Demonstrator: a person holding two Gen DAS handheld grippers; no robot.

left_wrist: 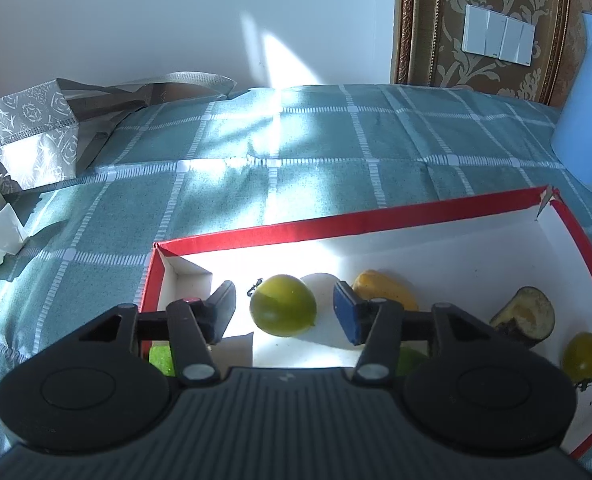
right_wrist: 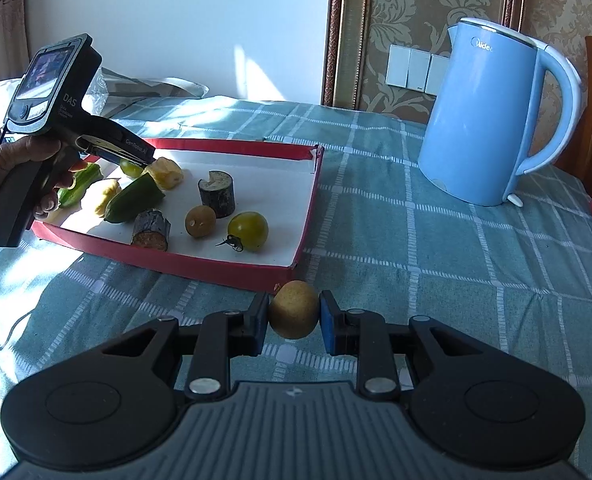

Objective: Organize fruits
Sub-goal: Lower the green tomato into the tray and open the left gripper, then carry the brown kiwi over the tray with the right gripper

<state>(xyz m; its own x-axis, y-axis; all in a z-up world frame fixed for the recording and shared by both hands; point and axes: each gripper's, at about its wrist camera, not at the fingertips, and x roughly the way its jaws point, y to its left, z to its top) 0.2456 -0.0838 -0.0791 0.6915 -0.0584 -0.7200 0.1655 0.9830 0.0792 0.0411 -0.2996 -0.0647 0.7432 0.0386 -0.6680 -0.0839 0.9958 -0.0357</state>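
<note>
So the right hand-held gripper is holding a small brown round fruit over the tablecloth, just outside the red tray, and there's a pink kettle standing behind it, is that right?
Not quite: the kettle is light blue, not pink, as the right wrist view shows. The rest holds: the right hand-held gripper grips the small brown round fruit over the tablecloth, just outside the red tray.

— What's in the red-rimmed box (right_wrist: 232, 276)?

— A green tomato (left_wrist: 283, 310) at its far left, a second one (right_wrist: 248, 230) near the right wall, yellow pieces (right_wrist: 164, 173), green pieces (right_wrist: 134, 199), two dark eggplant chunks (right_wrist: 217, 193) and a brown longan (right_wrist: 200, 221).

— Anything outside?

— Another brown longan (right_wrist: 294, 314), just near of the box.
</note>
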